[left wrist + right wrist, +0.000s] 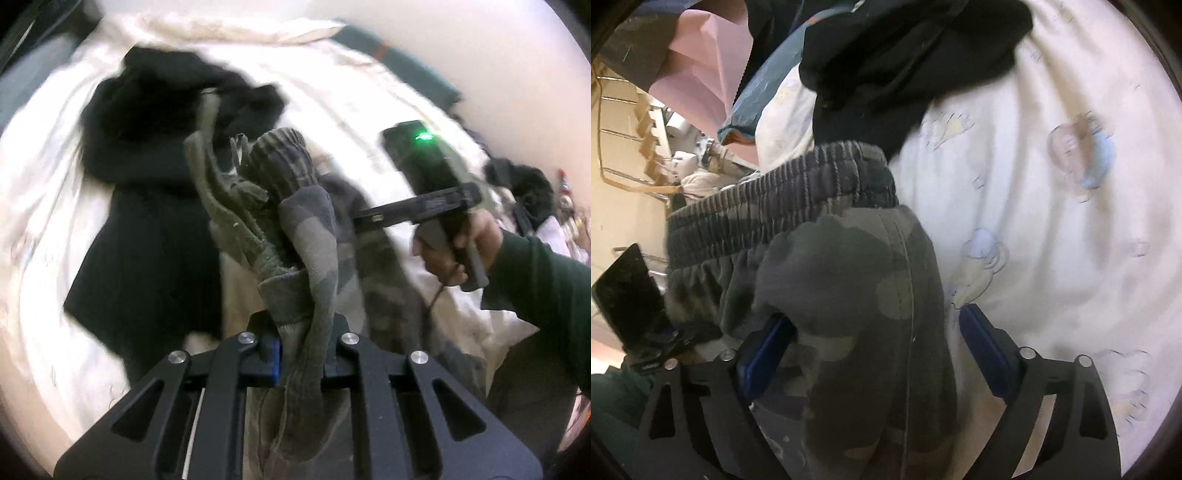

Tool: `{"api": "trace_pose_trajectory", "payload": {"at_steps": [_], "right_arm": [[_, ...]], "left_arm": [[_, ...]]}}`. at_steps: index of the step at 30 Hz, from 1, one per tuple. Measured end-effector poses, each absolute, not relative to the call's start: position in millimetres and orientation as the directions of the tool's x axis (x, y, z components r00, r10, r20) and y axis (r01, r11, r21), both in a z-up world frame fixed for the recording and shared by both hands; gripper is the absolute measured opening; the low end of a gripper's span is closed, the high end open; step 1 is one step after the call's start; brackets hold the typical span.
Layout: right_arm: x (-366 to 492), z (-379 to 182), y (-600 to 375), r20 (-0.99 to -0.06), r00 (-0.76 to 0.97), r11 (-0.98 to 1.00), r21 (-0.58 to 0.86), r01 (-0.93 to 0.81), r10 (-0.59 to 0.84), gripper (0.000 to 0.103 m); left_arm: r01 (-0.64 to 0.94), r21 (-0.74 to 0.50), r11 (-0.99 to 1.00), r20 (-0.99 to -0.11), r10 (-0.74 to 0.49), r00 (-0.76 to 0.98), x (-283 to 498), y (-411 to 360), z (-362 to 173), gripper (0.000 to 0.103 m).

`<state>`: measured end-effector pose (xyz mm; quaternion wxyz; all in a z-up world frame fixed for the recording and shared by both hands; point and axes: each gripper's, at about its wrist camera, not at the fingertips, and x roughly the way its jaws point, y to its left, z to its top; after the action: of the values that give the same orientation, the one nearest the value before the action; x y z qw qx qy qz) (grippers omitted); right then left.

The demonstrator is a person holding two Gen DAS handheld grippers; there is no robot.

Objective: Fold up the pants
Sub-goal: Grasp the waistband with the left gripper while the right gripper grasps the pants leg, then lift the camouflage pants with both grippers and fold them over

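Note:
Camouflage pants (306, 229) hang bunched from my left gripper (301, 358), which is shut on a thick twist of their fabric above the bed. In the right wrist view the pants (831, 277) fill the middle, with the ribbed elastic waistband (783, 184) at the top. My right gripper (871, 332) stands open wide with the pants between its blue pads (982, 347); the right-hand pad is just clear of the cloth and the left-hand one is partly tucked under a fold. A hand (461, 251) holds that gripper at the right of the left wrist view, one finger reaching into the pants.
A white printed bedsheet (1052, 221) covers the bed (44, 184). A black garment (147, 184) lies spread beyond the pants, also at the top of the right wrist view (905, 66). Pink and blue bedding (713, 66) and room clutter sit at the left. A dark green sleeve (546, 288) is at the right.

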<state>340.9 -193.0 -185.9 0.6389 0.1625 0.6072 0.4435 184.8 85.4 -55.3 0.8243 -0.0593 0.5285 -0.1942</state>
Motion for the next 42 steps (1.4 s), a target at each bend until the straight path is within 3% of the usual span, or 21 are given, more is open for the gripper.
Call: {"api": "trace_pose_trajectory", "payload": {"at_steps": [3,5,7,8,10,19,27,31,35,38,42], "right_arm": [[343.5,-196.0,-171.1,-0.661,-0.177,0.571,0.730,-0.376,0.729,0.097],[344.8,-200.5,-161.7,-0.674,-0.194,0.573,0.720,-0.392,0.713,0.091],[341.7,-192.0,-157.1,-0.675,-0.189,0.550,0.706,-0.445,0.713,0.070],[339.6,-185.4,-156.5,-0.681,-0.178,0.545,0.693,-0.473,0.711,0.067],[333.0,-165.9,-159.7,-0.687,-0.140,0.524,0.654,-0.545,0.713,0.057],[301.3,-100.4,-174.6,-0.712,-0.021,0.512,0.524,-0.680,0.702,0.041],[255.6,-46.0,-178.0,-0.727,0.091,0.524,0.397,-0.754,0.681,0.040],[213.1,-8.7,-176.1,-0.752,0.138,0.485,0.263,-0.834,0.645,0.040],[139.7,22.6,-169.3,-0.787,0.142,0.376,0.121,-0.919,0.600,0.040],[80.5,34.4,-171.5,-0.808,0.148,0.302,0.038,-0.953,0.571,0.040],[0.2,21.5,-178.4,-0.837,0.169,0.222,-0.058,-0.973,0.521,0.041]], "left_arm": [[0.091,-0.364,0.927,-0.871,-0.373,0.320,202.4,117.6,-83.6,0.010],[0.039,-0.390,0.920,-0.874,-0.383,0.300,208.9,130.2,-96.7,0.010],[0.001,-0.410,0.912,-0.871,-0.392,0.295,213.5,137.9,-106.5,0.010],[-0.012,-0.418,0.908,-0.870,-0.397,0.293,214.5,139.7,-109.2,0.010],[-0.008,-0.423,0.906,-0.865,-0.401,0.300,212.3,141.6,-108.8,0.010],[0.147,-0.419,0.896,-0.804,-0.441,0.399,186.9,122.3,-57.6,0.010],[0.296,-0.290,0.910,-0.801,-0.400,0.446,171.2,96.9,-28.4,0.010],[0.413,-0.215,0.885,-0.780,-0.410,0.472,139.3,88.0,-6.0,0.010],[0.547,-0.160,0.822,-0.771,-0.450,0.450,87.8,83.6,15.3,0.010],[0.666,-0.052,0.744,-0.779,-0.448,0.439,35.2,67.4,28.5,0.010],[0.799,-0.008,0.602,-0.852,-0.422,0.309,-36.8,48.6,16.9,0.012]]}}
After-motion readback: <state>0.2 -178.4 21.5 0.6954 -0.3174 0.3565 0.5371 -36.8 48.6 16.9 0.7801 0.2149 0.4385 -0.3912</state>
